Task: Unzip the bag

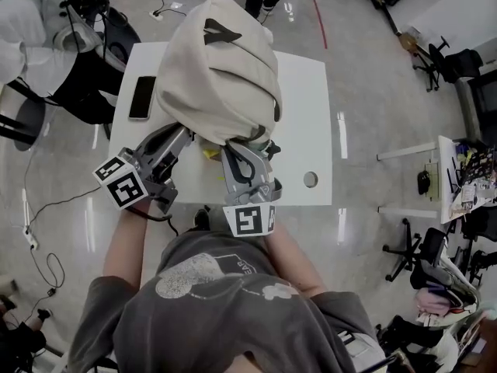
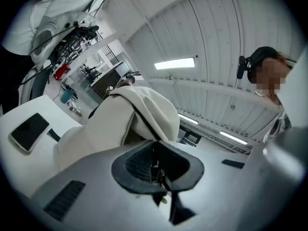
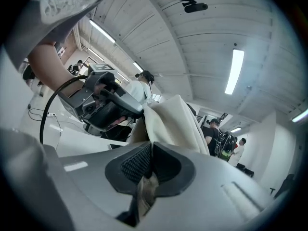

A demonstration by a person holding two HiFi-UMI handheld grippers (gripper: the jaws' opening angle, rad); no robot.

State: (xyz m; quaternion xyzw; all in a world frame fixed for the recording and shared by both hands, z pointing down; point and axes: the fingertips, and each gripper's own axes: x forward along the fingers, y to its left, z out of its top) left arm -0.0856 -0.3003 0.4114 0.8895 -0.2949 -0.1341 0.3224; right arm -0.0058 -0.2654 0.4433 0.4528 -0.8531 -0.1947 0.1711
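A beige bag [image 1: 221, 68] stands on the white table [image 1: 311, 92], bulging toward me. Both grippers reach into its near lower edge. My left gripper [image 1: 186, 136] comes in from the left. In the left gripper view the bag [image 2: 125, 124] rises just beyond the left gripper [image 2: 156, 170], whose jaws are shut on a small metal zipper pull [image 2: 157, 173]. My right gripper [image 1: 233, 152] sits right beside it, under the bag's overhang. In the right gripper view the right gripper [image 3: 149, 172] pinches a strip of the bag's beige fabric [image 3: 146, 191], with the left gripper [image 3: 103, 105] close ahead.
A black phone [image 1: 142, 97] lies on the table left of the bag. A round cable hole [image 1: 311, 179] is in the table's near right corner. Office chairs [image 1: 408, 247], cables and people stand on the floor around the table.
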